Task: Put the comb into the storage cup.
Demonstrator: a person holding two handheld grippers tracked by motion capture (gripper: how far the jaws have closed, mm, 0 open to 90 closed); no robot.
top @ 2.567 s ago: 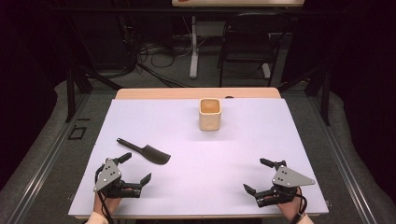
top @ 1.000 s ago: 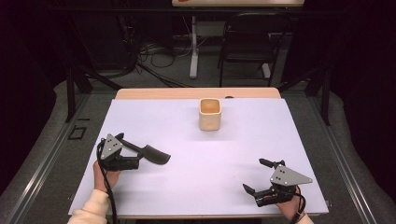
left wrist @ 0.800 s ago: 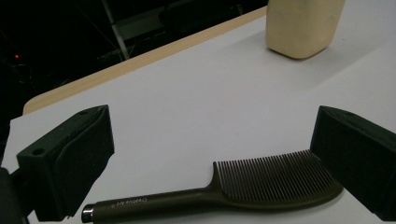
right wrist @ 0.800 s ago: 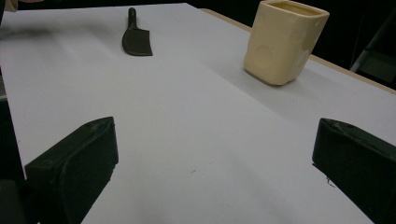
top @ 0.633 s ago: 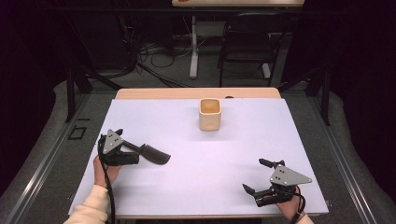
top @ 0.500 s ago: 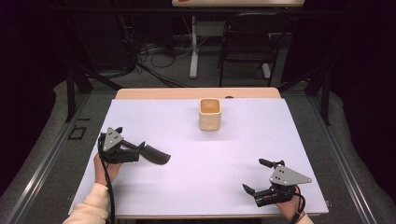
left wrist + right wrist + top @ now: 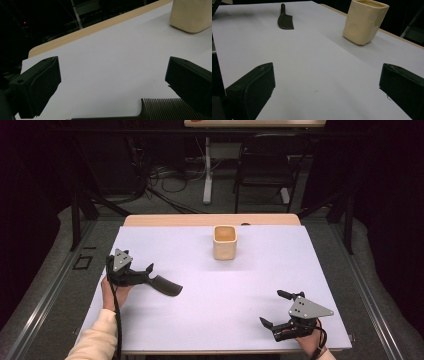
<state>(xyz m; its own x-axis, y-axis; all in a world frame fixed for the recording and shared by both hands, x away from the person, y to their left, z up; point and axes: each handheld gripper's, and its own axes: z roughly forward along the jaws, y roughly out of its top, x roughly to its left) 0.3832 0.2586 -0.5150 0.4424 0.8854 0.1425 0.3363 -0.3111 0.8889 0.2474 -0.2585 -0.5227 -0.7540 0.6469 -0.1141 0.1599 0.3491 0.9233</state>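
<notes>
Nearest me, the right claw (image 7: 278,321) rests at the front right corner of the bench (image 7: 250,285), jaws spread wide with nothing between them. Over at the left, the left claw (image 7: 145,271) sits low over the handle end of the black spatula (image 7: 166,284), jaws also parted; from its own view the ridged blade (image 7: 165,110) lies just under and between them, though I can't quite tell whether either jaw touches the handle yet. The spatula lies flat on the white sheet, blade pointing towards the middle. It looks light, stiff plastic, likely slick, so the thin handle near the blade seems the place to pinch, squarely, or it may twist. Farther back, near the centre, stands a cream cup (image 7: 224,241), upright and open-topped, well apart from both claws.
</notes>
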